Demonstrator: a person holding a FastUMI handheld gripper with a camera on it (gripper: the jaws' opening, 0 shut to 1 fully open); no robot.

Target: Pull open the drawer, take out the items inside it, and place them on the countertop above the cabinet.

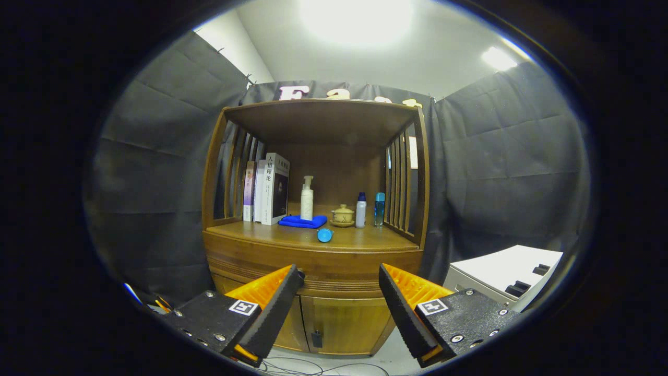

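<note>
1. The wooden cabinet [313,230] stands dead ahead against the black cloth wall, with an open shelf section on top and doors below.
2. The drawer [339,266] looks like the banded front just under the worktop [292,235], and it's shut. Nothing is out of it yet, so the task is right at the start.
3. The gripper [342,287] is released, fingers spread wide with nothing between them, hanging a little short of the drawer front.
4. To do this step well I'd go in level and square, catch the lip or groove (I can't make out a real handle from here), then pull straight back so it doesn't rack sideways.
5. The worktop is already busy: books [266,190], pump bottle [307,198], blue cloth [302,221], little lidded cup [343,214], two small bottles [368,209], a blue cap [324,235] near the front. The front strip looks like the best landing spot.
6. A white box [506,274] sits off to the side, and cables [323,368] lie on the floor.
</note>
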